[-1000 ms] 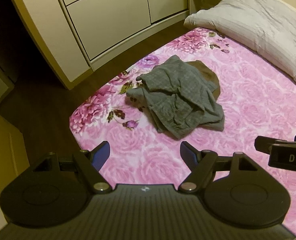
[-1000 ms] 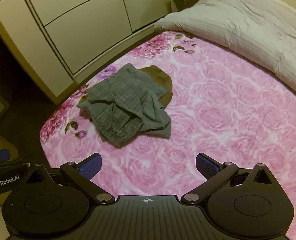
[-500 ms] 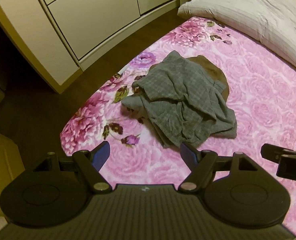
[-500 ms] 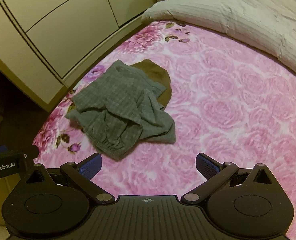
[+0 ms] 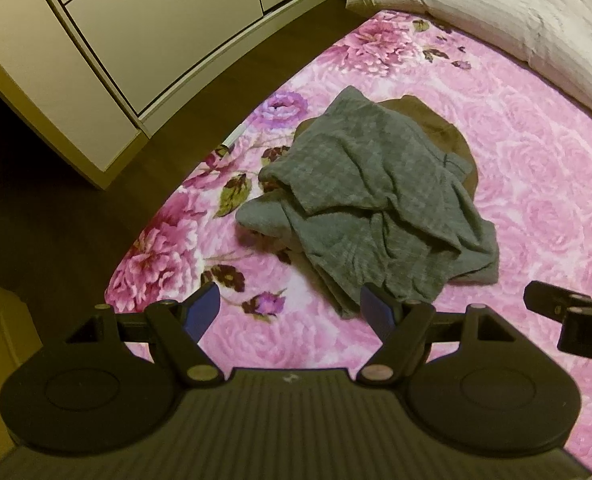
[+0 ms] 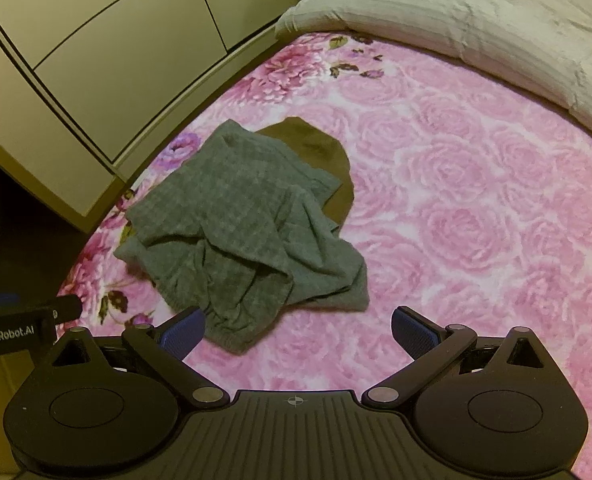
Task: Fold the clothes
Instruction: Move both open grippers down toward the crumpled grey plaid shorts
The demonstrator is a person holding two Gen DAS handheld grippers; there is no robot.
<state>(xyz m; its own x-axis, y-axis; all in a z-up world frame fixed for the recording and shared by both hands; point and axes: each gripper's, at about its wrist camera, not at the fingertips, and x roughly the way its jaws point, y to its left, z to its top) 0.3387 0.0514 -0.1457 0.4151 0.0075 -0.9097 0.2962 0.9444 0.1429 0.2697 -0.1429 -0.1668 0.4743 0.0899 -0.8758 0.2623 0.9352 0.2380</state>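
Haven't really started folding yet. The grey garment (image 5: 375,204) is crumpled in a heap on the pink bedspread (image 6: 475,220), with something brown (image 6: 315,144) underneath at its far side. My left gripper (image 5: 290,310) and right gripper (image 6: 297,328) have fingers apart, holding nothing.

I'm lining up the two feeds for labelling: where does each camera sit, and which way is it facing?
Left wrist: rides on the left tool, looking forward and down at the gray garment on the pink floral blanket; its own open blue fingers show, and the right tool at the right edge.
Right wrist: rides on the right tool, same aim from further right; the left tool shows at the left edge.
Shared: garment, brown cloth beneath it, blanket, white duvet, wardrobe.
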